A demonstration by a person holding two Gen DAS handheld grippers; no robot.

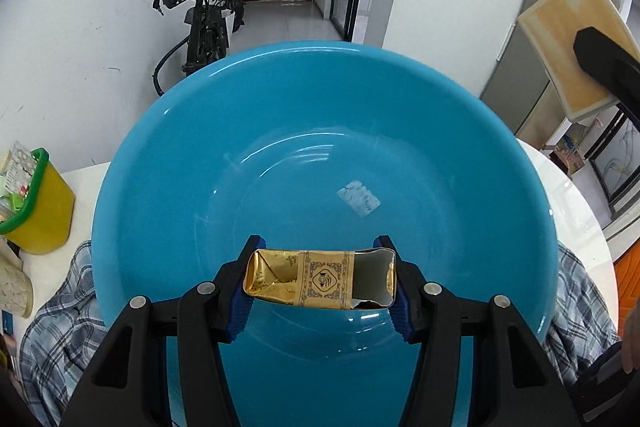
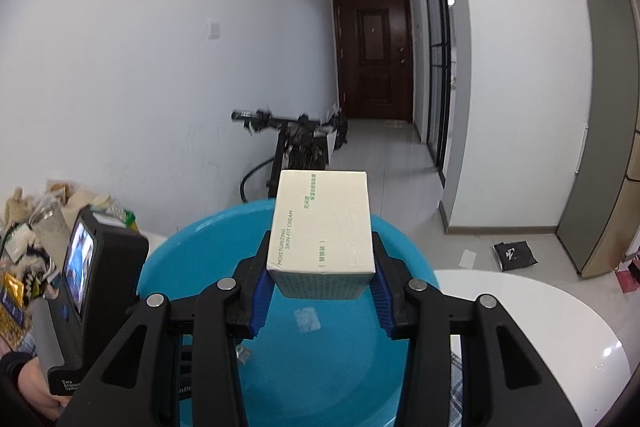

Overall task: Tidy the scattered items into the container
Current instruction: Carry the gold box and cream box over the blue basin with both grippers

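Note:
A large blue basin fills the left wrist view. My left gripper hangs over its near side, shut on a gold cigarette pack with a torn-open end. In the right wrist view my right gripper is shut on a cream-white skin cream box, held above the same blue basin. The cream box and a black finger of the right gripper show at the upper right of the left wrist view. The left gripper's body with its small screen stands at the left, held by a hand.
The basin rests on a plaid cloth over a white round table. A yellow bin with a green rim and a heap of clutter sit at the left. A black bicycle leans on the wall behind.

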